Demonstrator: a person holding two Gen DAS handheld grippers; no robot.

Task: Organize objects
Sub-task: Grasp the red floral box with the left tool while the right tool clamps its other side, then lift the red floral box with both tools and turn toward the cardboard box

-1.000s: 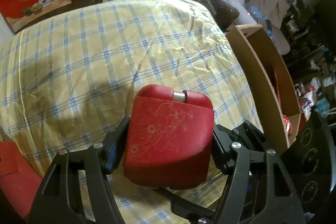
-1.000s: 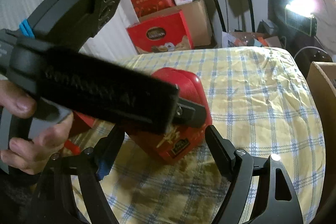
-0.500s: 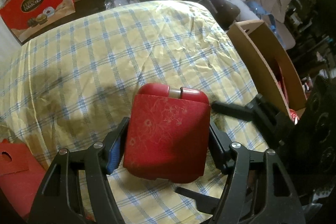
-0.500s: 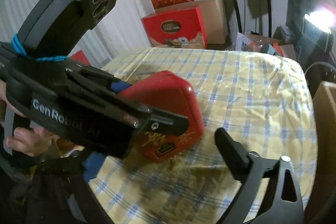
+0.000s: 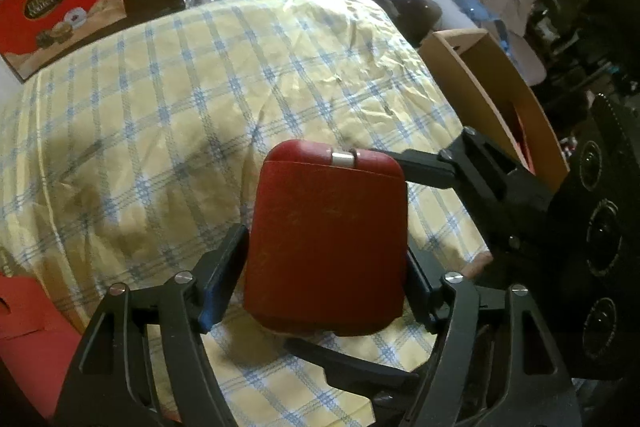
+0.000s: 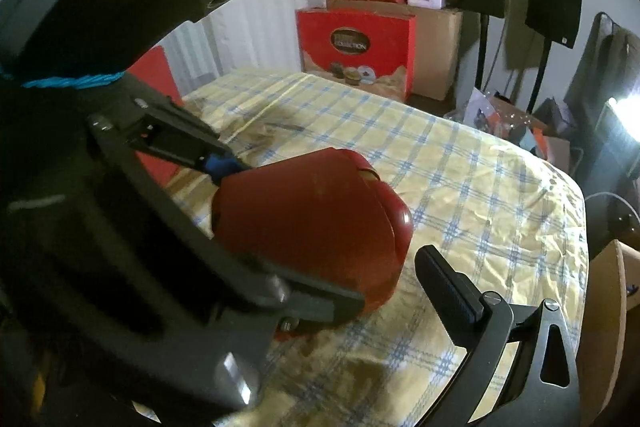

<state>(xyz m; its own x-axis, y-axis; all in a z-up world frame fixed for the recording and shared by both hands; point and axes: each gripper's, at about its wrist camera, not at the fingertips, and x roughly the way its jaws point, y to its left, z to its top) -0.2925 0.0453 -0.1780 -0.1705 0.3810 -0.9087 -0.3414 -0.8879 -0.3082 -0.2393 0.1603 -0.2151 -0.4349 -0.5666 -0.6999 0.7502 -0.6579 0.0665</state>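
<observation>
A rounded, glossy red hard-shell case (image 5: 326,247) with a small silver clasp (image 5: 343,159) at its far edge stands on the wrinkled yellow tablecloth with blue checks (image 5: 180,115). The left gripper (image 5: 320,283) brackets the case, jaws opening, its blue-faced pads at the case's flanks. The right gripper (image 6: 400,267) reaches in from the right with jaws spread wide, holding nothing, one ribbed finger (image 6: 448,283) just beside the case. An open tan cardboard box (image 5: 492,95) sits off the table's right edge; a red printed gift bag (image 5: 60,7) stands beyond the far corner.
</observation>
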